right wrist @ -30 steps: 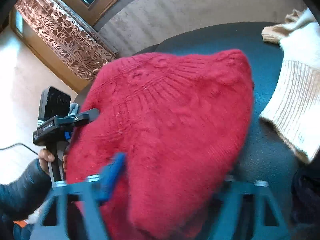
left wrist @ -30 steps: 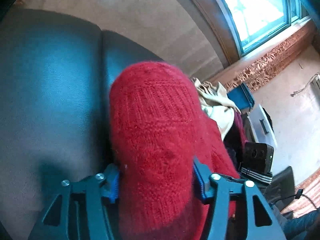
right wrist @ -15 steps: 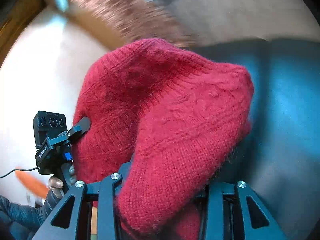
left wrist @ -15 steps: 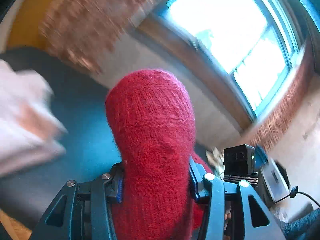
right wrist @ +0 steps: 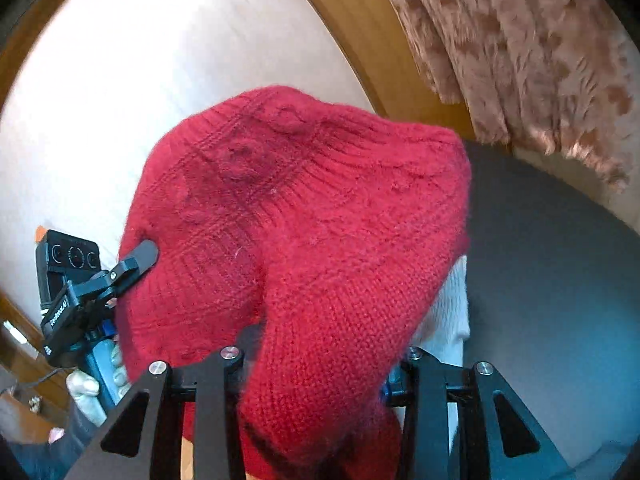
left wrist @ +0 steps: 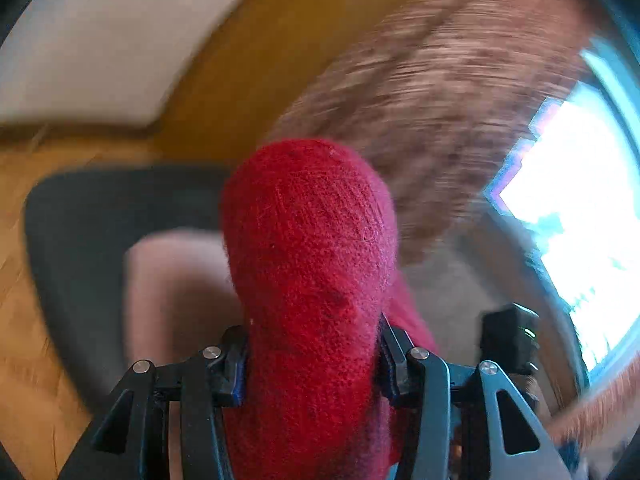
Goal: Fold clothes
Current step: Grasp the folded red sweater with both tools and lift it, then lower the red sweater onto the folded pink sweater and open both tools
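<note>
A red knitted sweater (left wrist: 312,248) is held up in the air between both grippers. My left gripper (left wrist: 312,356) is shut on a bunched fold of it, which rises in front of the camera. My right gripper (right wrist: 320,372) is shut on another part of the sweater (right wrist: 312,208), which spreads wide across the right wrist view. The left gripper also shows in the right wrist view (right wrist: 132,260), clamped on the sweater's left edge, held by a hand. The sweater hides most of what lies below.
A dark sofa (right wrist: 552,280) lies below at the right, with a cream knitted garment (right wrist: 448,308) on it, blurred in the left wrist view (left wrist: 176,288). A patterned brown curtain (right wrist: 520,48), a bright window (left wrist: 572,216), a white wall and wooden trim stand behind.
Both grippers have swung upward with the sweater. The views turned from the sofa seat toward the wall, curtain and window. The left wrist view is motion-blurred.
</note>
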The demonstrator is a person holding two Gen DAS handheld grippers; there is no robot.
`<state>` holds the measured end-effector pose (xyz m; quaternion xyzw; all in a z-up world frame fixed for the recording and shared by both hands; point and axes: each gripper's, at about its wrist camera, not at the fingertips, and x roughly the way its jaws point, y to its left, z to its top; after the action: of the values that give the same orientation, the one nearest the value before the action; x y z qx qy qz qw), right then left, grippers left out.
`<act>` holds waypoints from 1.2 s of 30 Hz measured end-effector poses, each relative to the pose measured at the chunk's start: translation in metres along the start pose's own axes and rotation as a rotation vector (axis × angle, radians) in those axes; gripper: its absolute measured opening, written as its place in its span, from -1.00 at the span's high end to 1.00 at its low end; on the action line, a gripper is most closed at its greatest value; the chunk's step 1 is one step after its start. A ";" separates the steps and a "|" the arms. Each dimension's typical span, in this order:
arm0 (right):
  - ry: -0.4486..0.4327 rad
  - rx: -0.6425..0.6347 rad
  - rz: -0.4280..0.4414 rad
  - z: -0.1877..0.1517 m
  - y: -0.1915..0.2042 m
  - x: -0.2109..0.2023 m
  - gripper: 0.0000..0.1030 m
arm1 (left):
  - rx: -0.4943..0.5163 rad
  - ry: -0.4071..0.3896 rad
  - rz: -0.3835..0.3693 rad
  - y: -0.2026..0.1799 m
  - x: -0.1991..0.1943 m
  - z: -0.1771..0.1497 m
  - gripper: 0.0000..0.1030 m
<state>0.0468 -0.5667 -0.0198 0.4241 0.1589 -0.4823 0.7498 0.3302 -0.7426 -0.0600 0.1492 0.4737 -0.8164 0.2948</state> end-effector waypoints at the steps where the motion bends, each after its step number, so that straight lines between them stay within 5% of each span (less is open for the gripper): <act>1: 0.062 0.027 -0.037 -0.003 -0.011 0.023 0.14 | -0.056 0.030 0.009 0.020 0.013 -0.004 0.05; 3: 0.174 0.076 -0.098 -0.016 -0.035 0.065 0.02 | -0.108 0.048 -0.005 0.046 0.026 -0.012 0.03; 7: 0.115 0.104 -0.005 -0.029 -0.053 0.065 -0.01 | -0.004 0.039 0.031 0.032 0.021 -0.005 -0.07; 13: 0.137 0.008 -0.105 -0.015 -0.033 0.044 -0.22 | 0.096 -0.005 0.151 -0.001 -0.015 0.006 -0.15; 15: 0.082 -0.077 -0.185 -0.009 -0.019 0.023 -0.24 | 0.148 -0.044 0.214 -0.012 -0.033 0.011 -0.10; 19: -0.084 -0.277 -0.225 0.008 0.023 -0.013 -0.30 | 0.190 -0.168 0.151 -0.033 -0.058 0.029 -0.11; 22: -0.088 -0.378 -0.177 -0.018 0.058 -0.015 -0.34 | 0.241 -0.140 0.094 -0.057 -0.035 0.045 -0.12; 26: 0.012 -0.427 -0.178 -0.036 0.064 0.016 -0.34 | 0.274 0.033 0.121 -0.061 0.033 0.052 -0.12; 27: 0.062 -0.400 -0.192 -0.056 0.057 0.025 -0.35 | 0.276 0.057 0.146 -0.054 0.048 0.052 -0.06; 28: 0.094 -0.362 -0.204 -0.071 0.046 0.033 -0.37 | 0.275 0.055 0.173 -0.045 0.055 0.053 0.29; 29: 0.119 -0.321 -0.214 -0.081 0.033 0.042 -0.38 | 0.272 0.046 0.199 -0.037 0.060 0.053 0.87; 32: 0.007 -0.270 -0.189 -0.104 0.019 0.034 -0.38 | 0.211 0.028 0.161 -0.016 0.058 0.055 0.96; 36: -0.053 -0.298 -0.212 -0.124 0.024 0.027 -0.38 | 0.344 -0.045 0.250 -0.026 0.054 0.038 0.96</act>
<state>0.1019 -0.4807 -0.0992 0.2763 0.2526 -0.5410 0.7531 0.2732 -0.7834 -0.0513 0.2368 0.2983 -0.8454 0.3744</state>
